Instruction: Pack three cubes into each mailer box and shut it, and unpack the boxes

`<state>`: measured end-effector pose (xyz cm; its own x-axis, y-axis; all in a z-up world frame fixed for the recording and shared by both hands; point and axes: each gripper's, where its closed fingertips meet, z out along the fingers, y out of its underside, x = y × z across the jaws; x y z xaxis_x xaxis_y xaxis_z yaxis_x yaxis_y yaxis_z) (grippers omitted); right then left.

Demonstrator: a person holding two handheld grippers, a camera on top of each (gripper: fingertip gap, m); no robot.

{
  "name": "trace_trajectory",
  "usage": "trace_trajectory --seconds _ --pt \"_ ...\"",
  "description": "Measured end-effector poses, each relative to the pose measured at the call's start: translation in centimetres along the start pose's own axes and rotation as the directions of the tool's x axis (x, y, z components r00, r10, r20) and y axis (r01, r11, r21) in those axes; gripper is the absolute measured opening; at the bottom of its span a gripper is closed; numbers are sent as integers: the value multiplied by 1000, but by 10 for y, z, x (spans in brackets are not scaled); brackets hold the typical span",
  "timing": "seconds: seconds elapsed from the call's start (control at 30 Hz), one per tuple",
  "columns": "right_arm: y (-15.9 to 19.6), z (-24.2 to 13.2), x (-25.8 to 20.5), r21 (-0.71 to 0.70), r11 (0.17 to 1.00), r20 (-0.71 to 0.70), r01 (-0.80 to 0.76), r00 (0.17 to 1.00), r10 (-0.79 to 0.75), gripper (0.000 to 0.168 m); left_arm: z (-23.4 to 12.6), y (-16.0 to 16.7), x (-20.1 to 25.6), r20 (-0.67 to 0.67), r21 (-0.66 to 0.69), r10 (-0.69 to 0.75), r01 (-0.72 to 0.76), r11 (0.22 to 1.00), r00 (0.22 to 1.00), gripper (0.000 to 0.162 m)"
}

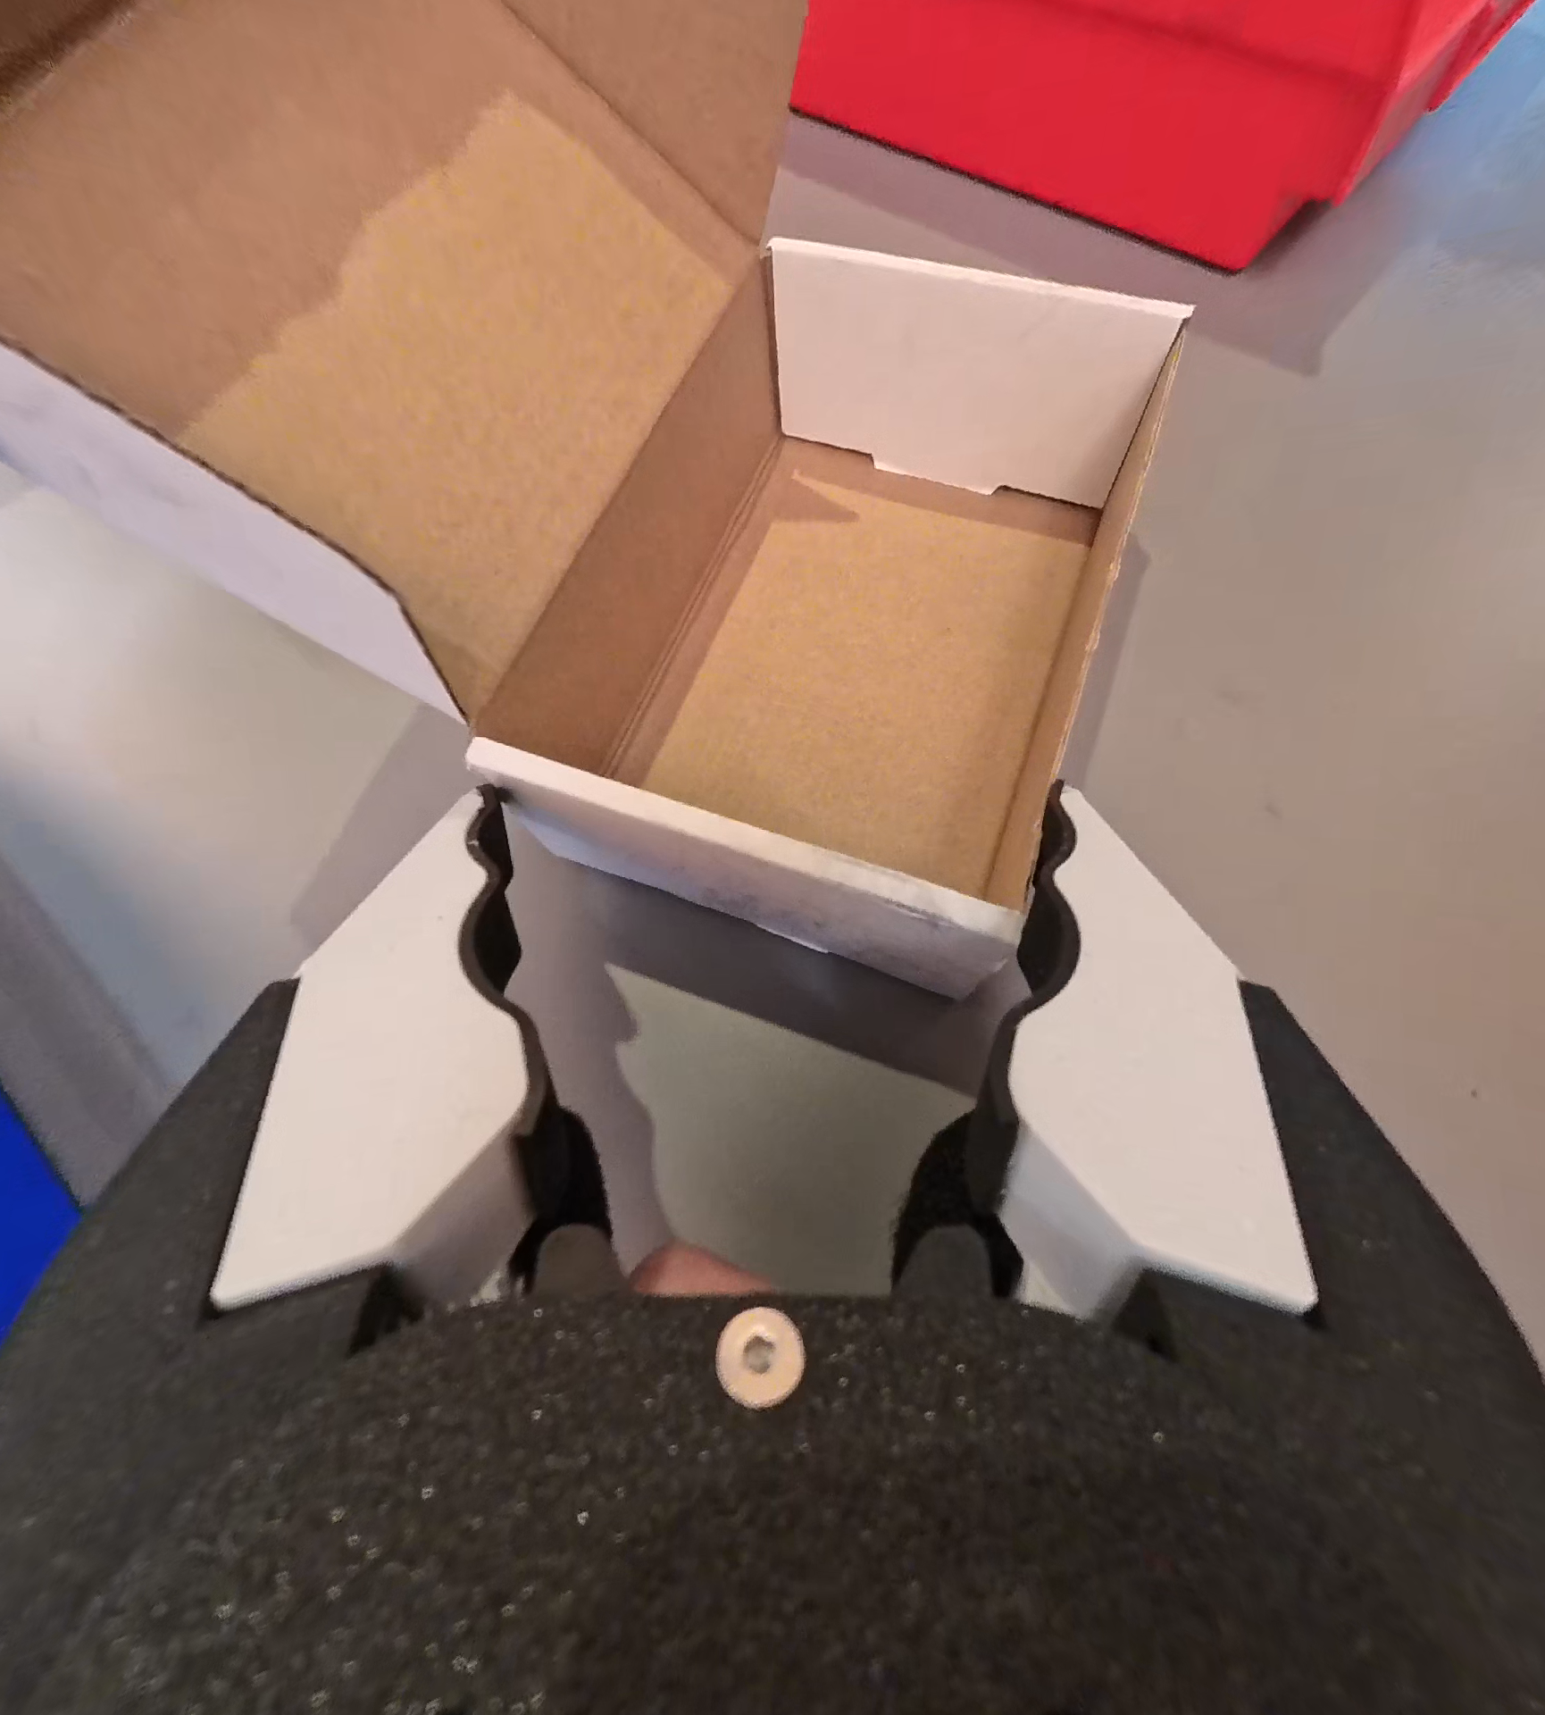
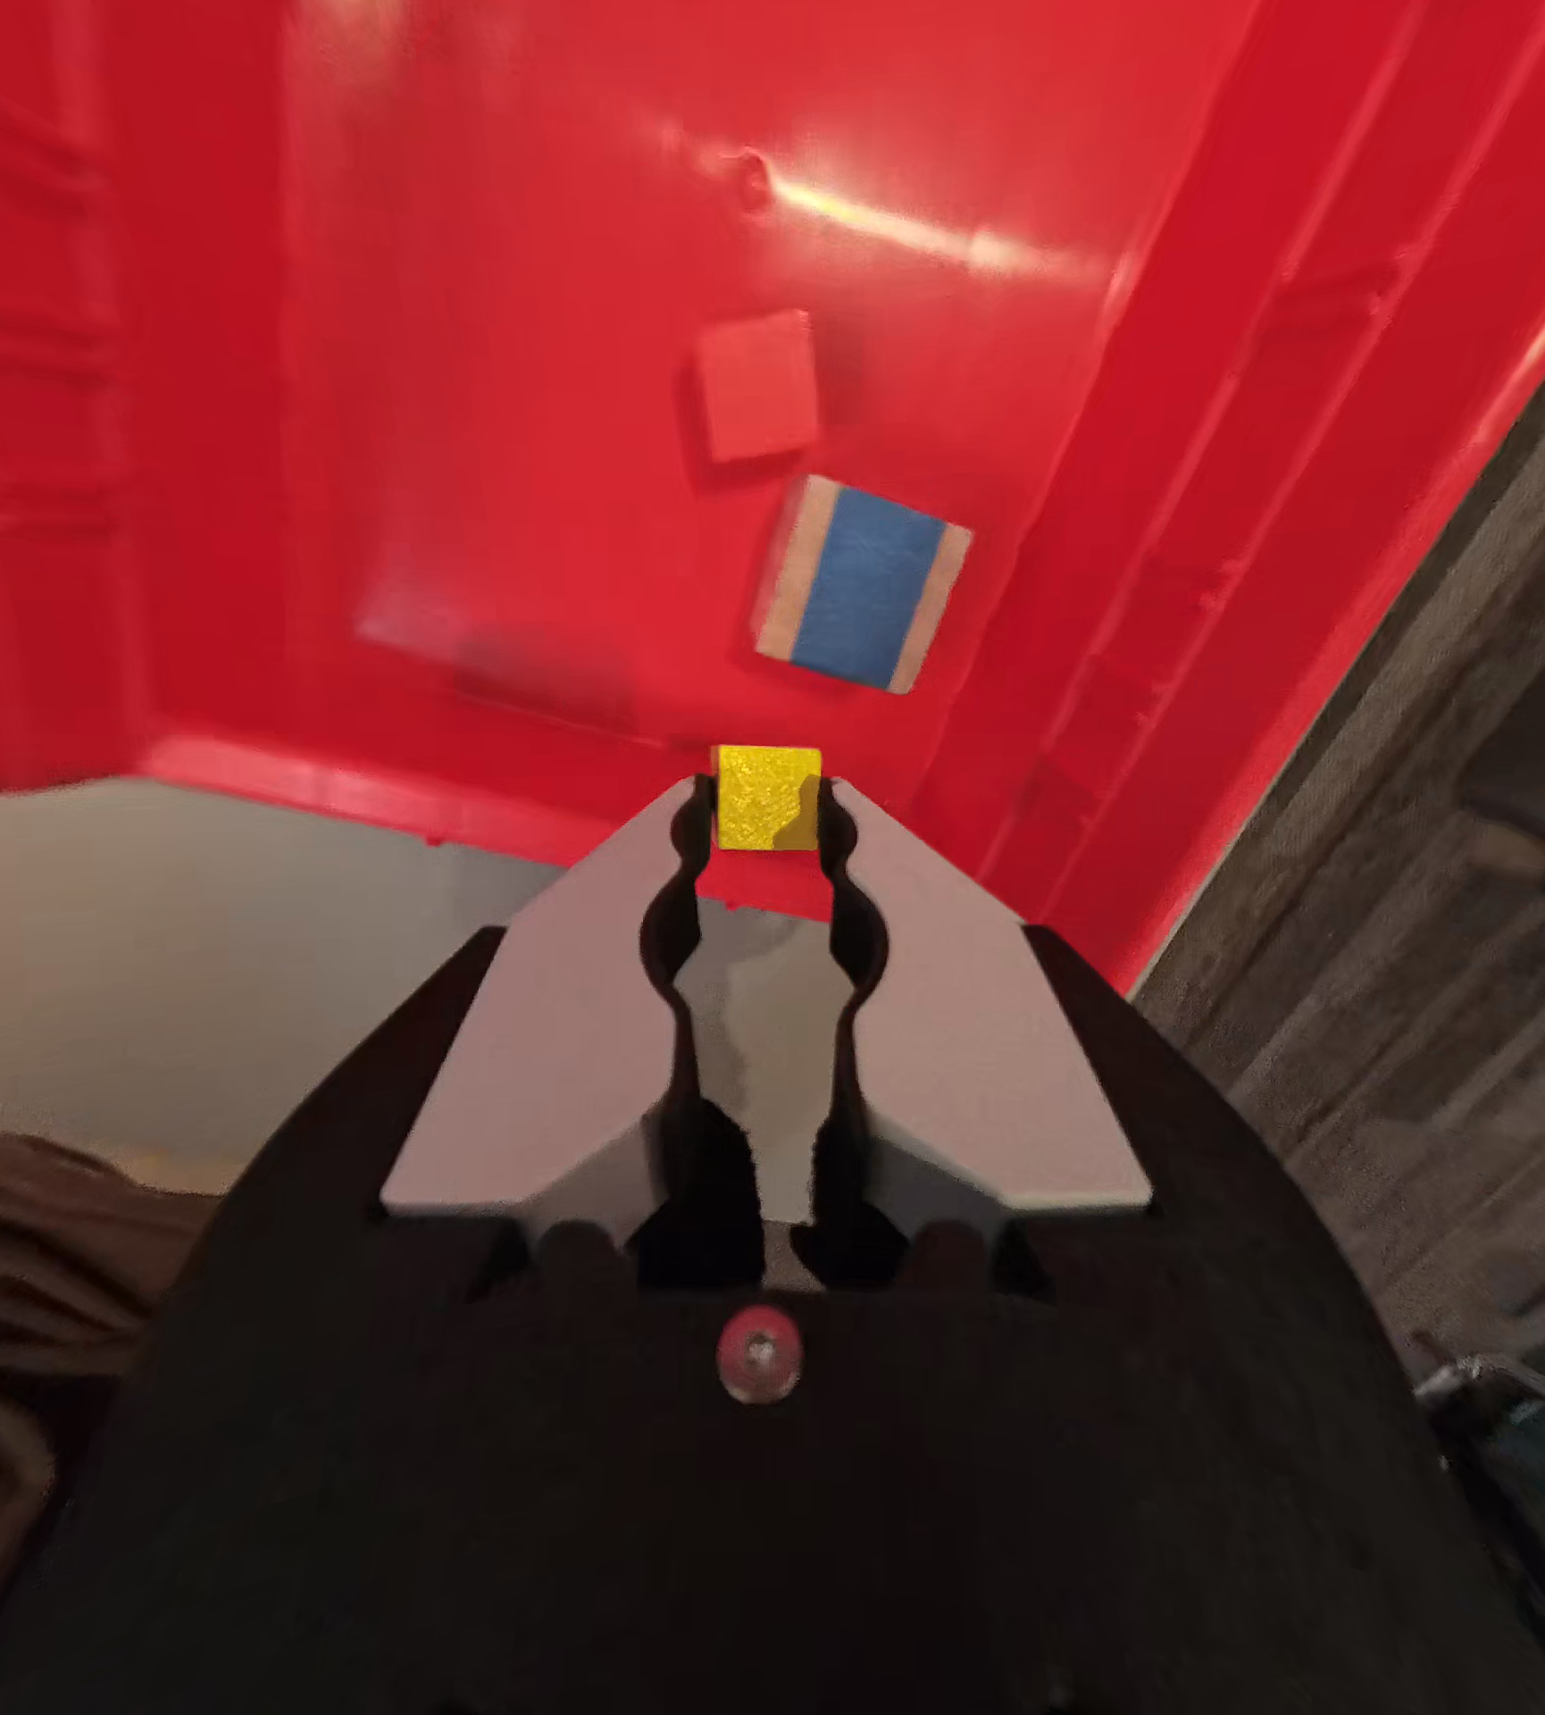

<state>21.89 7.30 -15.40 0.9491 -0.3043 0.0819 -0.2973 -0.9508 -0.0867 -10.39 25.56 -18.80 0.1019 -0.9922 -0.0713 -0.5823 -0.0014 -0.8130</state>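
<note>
The left hand-held gripper (image 1: 769, 817) has a black, grainy, foam-like body that widens toward the camera, with one pale round screw set at its centre just behind the fingers. Two light grey, wedge-shaped fingers (image 1: 398, 1049) taper forward, each lined inside with a wavy black pad. The right hand-held gripper (image 2: 767, 807) has the same build: black body, grey fingers (image 2: 964, 1049), scalloped black pads, one central screw

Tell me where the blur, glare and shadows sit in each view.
Left wrist view: the mailer box floor is fairly sharp, its raised lid and the red bin smear toward the edges; the left claw casts a soft shadow on the table. Right wrist view: motion-blurred overall, with streaky glare on the bin wall; the yellow cube in the right claw is sharpest, part-shadowed.
</note>
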Motion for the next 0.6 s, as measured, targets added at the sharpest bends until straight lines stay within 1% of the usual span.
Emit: trace_trajectory --seconds 0.03,0.1,0.17,0.3,0.4,0.53,0.6 --pt "0 7 4 -16 999 -8 -38 999 38 22 0 0 0 1 -1 -1 1 1000 1000 109" --pt "2 20 1 -63 993 22 -101 994 103 22 0 0 0 1 0 -1 1 1000 1000 109" --pt "6 31 9 -111 989 -37 -94 995 90 21 0 0 0 2 1 -2 2 1000 1000 109" --pt "-5 47 19 -98 989 -73 -112 992 105 21 -1 1 2 0 5 0 0 1000 1000 109" --pt "-3 61 26 -132 986 -109 -105 990 90 21 -2 1 3 -2 5 2 -2 1000 1000 109" --pt "-1 62 28 -130 987 -113 -97 990 83 21 -2 1 3 -5 5 5 -5 1000 1000 109" --pt "0 59 30 -129 988 -132 -83 989 66 31 -2 1 3 -7 4 5 -5 1000 1000 109"
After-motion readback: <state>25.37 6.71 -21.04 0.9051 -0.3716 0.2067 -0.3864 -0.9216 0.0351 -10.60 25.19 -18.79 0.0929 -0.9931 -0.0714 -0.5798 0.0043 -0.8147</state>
